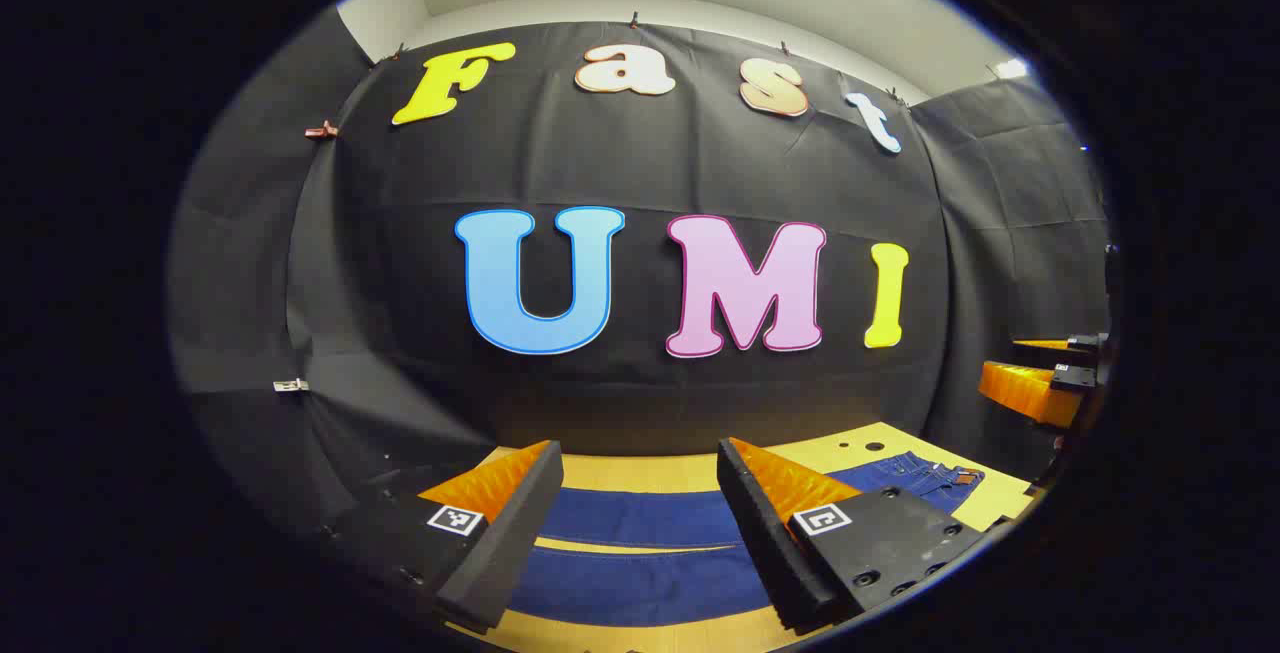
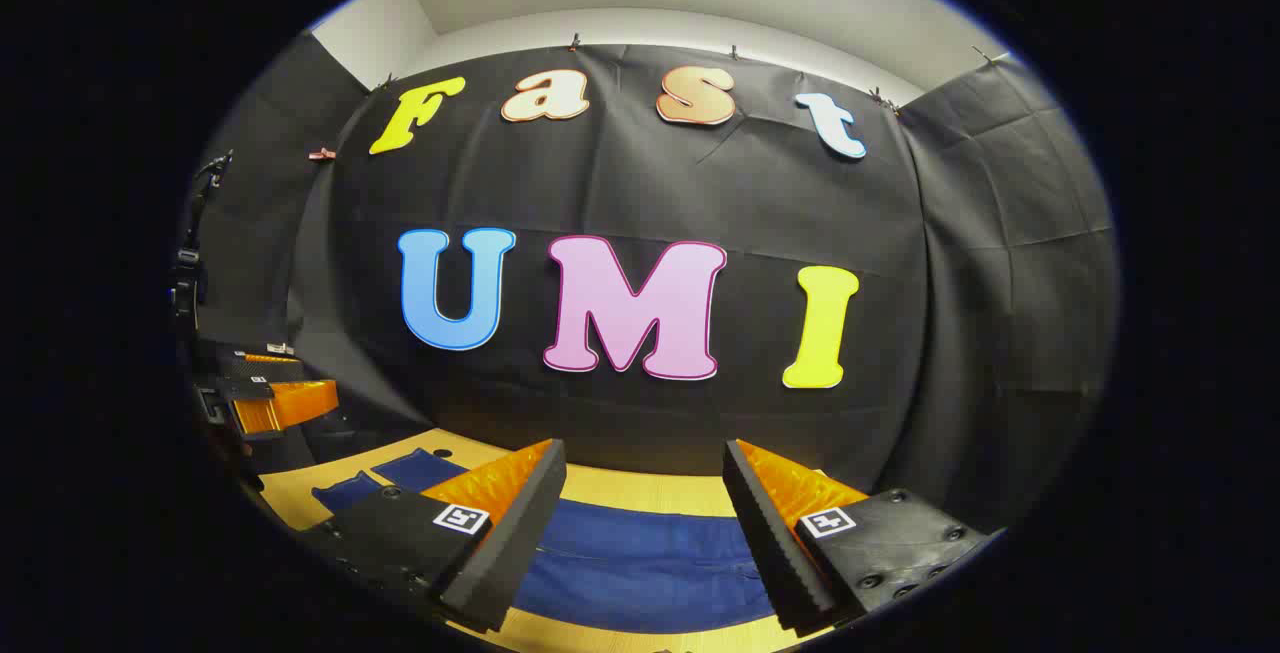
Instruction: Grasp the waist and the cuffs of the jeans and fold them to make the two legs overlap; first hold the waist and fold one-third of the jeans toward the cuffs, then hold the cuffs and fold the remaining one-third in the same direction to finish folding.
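Note:
Dark blue jeans lie flat on a wooden table, the two legs side by side with a thin strip of wood between them. The waist, with a brown belt, lies to the right in the left gripper view. My left gripper hovers open above the legs, nothing between its fingers. My right gripper is open over a broad stretch of the jeans. The cuffs lie far left in the right gripper view. Each gripper appears at the edge of the other's view: right gripper, left gripper.
Black cloth walls close the booth behind and on both sides of the table. A strip of bare wood runs between the jeans and the back wall.

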